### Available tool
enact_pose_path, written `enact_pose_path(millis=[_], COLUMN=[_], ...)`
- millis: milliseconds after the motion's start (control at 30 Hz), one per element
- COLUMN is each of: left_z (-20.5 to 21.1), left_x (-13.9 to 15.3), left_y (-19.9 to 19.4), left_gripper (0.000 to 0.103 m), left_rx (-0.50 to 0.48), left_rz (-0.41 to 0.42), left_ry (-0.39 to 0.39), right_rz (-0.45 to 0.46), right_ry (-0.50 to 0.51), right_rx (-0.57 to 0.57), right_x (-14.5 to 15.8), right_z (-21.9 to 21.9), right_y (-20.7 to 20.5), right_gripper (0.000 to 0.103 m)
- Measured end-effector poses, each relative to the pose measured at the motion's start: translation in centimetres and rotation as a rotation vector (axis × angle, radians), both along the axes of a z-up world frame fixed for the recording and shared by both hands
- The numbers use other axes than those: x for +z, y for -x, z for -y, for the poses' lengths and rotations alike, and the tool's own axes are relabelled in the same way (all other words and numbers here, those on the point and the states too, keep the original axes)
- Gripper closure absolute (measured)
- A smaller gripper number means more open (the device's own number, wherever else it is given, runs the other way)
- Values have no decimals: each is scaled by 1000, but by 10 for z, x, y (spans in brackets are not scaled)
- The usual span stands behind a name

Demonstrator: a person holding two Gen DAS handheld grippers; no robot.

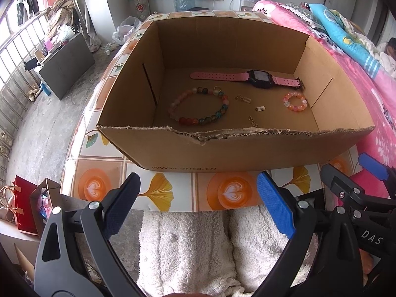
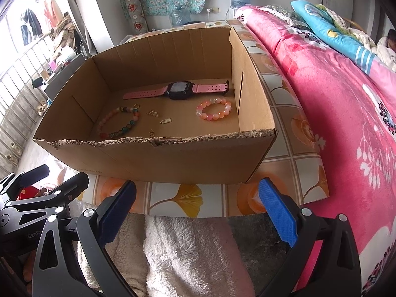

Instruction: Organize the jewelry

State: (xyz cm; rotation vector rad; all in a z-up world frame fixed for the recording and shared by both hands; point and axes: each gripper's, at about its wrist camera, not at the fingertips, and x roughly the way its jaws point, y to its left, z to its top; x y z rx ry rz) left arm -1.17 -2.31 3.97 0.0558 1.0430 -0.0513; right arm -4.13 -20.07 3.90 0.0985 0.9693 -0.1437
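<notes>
- Hovering short of the open brown cardboard box (image 1: 222, 148), the left gripper (image 1: 198, 205) and right gripper (image 2: 198, 205) are both spread wide — neither grasps anything.
- On the box floor: a pink-strapped black watch (image 1: 257, 78) at 12 o'clock, a multicoloured bead bracelet (image 1: 198, 109) at 9, a small pink-orange bead bracelet (image 1: 295, 102) at 3.
- Small gold trinkets (image 1: 243, 99) lie between the bracelets — box resting on a floral-tiled tablecloth (image 1: 158, 193).

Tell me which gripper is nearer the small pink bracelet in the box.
Right, probably. The small pink bracelet lies by the box's right wall. The right gripper hovers before that end; the left gripper sits further left. Both are outside.
</notes>
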Motion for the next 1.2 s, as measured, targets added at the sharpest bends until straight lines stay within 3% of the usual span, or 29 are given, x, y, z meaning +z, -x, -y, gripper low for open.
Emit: enact_pose_path(millis=[1200], left_z=[1], left_x=[-4], left_y=[-2], left_gripper=[12], left_rx=[0], left_rz=[-14], left_ry=[-3], right_rz=[-28], right_ry=[-17], right_rx=[-7], right_x=[-4], right_z=[0], right_y=[-2], right_gripper=[6])
